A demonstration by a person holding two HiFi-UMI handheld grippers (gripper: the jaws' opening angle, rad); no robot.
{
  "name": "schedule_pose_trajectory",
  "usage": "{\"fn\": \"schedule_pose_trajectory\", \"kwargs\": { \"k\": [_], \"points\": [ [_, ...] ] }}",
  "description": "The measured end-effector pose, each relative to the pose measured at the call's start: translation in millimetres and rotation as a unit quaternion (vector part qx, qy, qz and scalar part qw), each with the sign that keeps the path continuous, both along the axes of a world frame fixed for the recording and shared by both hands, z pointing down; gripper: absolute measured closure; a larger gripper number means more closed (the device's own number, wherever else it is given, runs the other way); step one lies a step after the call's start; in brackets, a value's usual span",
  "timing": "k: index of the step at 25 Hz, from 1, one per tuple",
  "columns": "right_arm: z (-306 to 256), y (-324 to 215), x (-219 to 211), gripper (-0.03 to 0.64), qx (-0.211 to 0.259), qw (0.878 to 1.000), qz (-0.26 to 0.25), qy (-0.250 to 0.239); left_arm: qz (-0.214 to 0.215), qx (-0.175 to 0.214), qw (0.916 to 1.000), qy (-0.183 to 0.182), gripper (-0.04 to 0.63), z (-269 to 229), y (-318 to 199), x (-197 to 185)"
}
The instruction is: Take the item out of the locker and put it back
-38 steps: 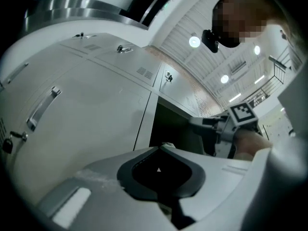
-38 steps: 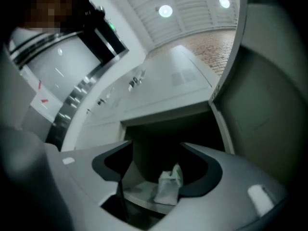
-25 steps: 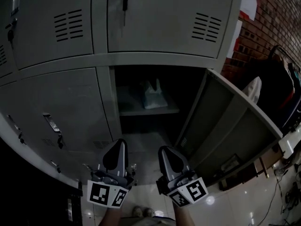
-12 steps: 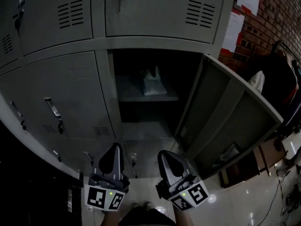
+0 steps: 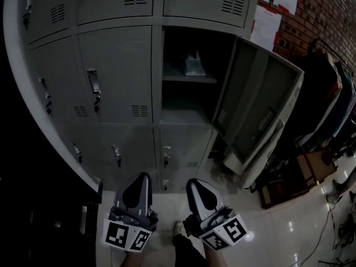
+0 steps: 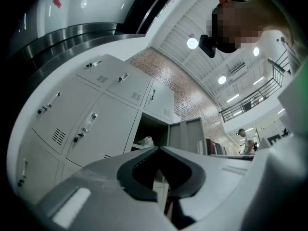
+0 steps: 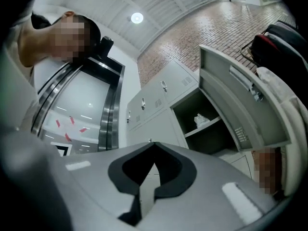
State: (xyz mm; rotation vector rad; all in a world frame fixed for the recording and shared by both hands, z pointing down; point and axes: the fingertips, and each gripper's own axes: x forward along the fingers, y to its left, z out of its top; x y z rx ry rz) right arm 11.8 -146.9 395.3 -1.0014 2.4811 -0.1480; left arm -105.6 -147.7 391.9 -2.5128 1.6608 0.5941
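2 claws (image 5: 142, 177) (image 5: 192, 182), metal locker (image 5: 117, 77), crumpled bag (image 5: 194, 65)

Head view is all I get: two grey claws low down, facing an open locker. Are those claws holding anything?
Observer: No. Its own view shows the left gripper with jaws closed tip to tip, nothing between them.
Operator: And the other claw?
Observer: The right gripper is likewise shut and empty in the right gripper view.
Operator: Is anyone else around?
Observer: Yes. The left gripper view shows a person in a white top, standing far off in the background.
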Motion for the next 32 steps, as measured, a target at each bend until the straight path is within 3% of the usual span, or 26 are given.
{"fn": "schedule_pose_trajectory", "kwargs": {
  "k": [6, 8, 12, 18, 21, 24, 32],
  "points": [
    [-21.3, 158.0, -16.0, 0.615, -0.008, 1.000, 0.026, 0.006, -0.014, 0.005, 0.9999, -0.001, 0.591, -25.9, 177.7, -23.6],
    [-37.6, 202.8, -17.4, 0.615, -0.011, 1.000, 0.028, 0.001, -0.016, 0.008, 0.9998, 0.004, 0.591, -43.8, 222.8, -32.0],
    [-72.5, 277.8, -15.9, 0.615, 0.024, 0.998, 0.051, 0.037, -0.018, 0.029, 0.9993, 0.017, 0.592, -78.0, 291.0, -38.1],
    [-73.5, 346.6, 6.3, 0.615, 0.025, 0.998, 0.048, 0.031, 0.022, 0.021, 0.9992, 0.026, 0.592, -71.2, 343.1, 5.2],
    [-82.9, 368.7, 18.3, 0.615, 0.043, 0.996, 0.058, 0.047, 0.025, 0.036, 0.9987, 0.026, 0.592, -82.0, 367.8, 18.7],
    [-88.0, 383.8, 32.2, 0.615, 0.051, 0.995, 0.075, 0.050, 0.028, 0.044, 0.9981, 0.031, 0.592, -85.6, 386.7, 27.3],
    [-84.5, 399.5, 39.4, 0.615, 0.026, 0.998, 0.055, 0.019, 0.035, 0.041, 0.9982, 0.025, 0.592, -85.6, 407.1, 38.5]
  ]
}}
